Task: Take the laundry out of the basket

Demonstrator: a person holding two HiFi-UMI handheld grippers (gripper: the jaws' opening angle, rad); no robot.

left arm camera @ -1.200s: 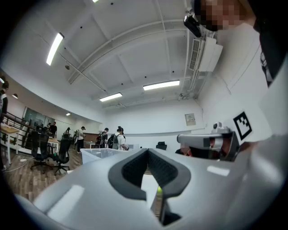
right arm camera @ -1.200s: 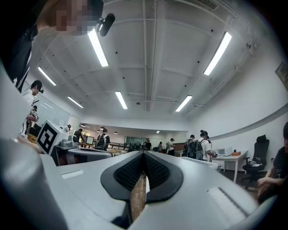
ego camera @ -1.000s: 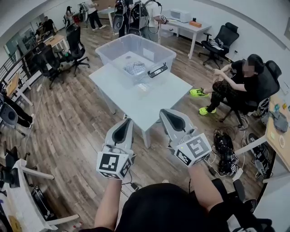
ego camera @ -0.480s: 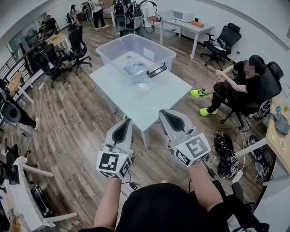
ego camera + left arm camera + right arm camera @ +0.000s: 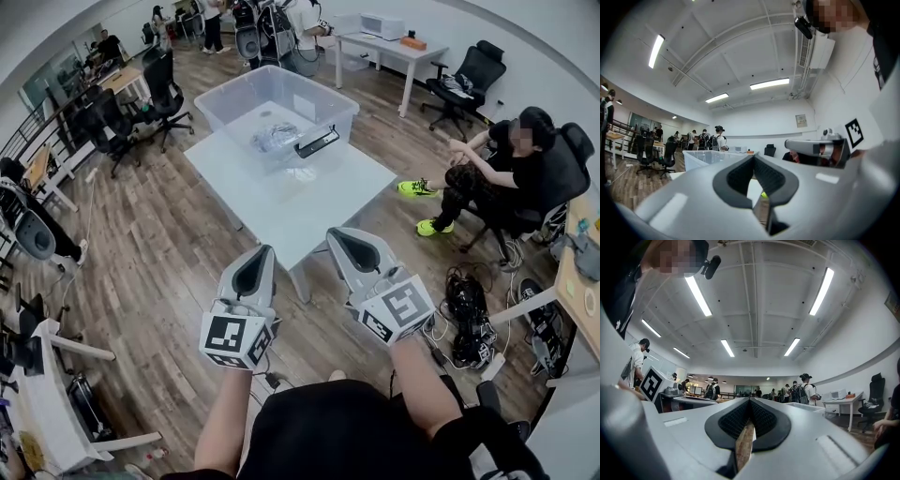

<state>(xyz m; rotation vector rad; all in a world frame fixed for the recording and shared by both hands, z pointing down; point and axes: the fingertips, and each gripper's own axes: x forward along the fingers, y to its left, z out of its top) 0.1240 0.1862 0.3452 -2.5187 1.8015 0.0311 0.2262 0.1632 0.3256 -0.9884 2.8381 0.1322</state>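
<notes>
At the far left, black office chairs [image 5: 103, 122] stand on the wood floor [image 5: 159, 244]. My left hand-held gripper [image 5: 262, 253] hangs over that floor, just short of the near corner of the white surface [image 5: 309, 202], and points toward it. Its jaws are pressed together at the tips and hold nothing.

Beyond it, at the far end of the surface, sits the clear plastic basket [image 5: 225, 98]. The laundry [image 5: 272, 139], a grey bundle, lies on the basket's bottom, well apart from both of my tools. A dark flat device [image 5: 316, 141] lies at the basket's near right edge; I cannot tell whether it rests on the rim or on the surface.

My right hand-held gripper [image 5: 337, 234] hangs beside the left one, also aimed at the surface, its jaws closed together and empty.

Further right, a person [image 5: 497, 173] in black sits in a chair, well apart from the surface, and cables [image 5: 464, 309] lie tangled on the floor.
</notes>
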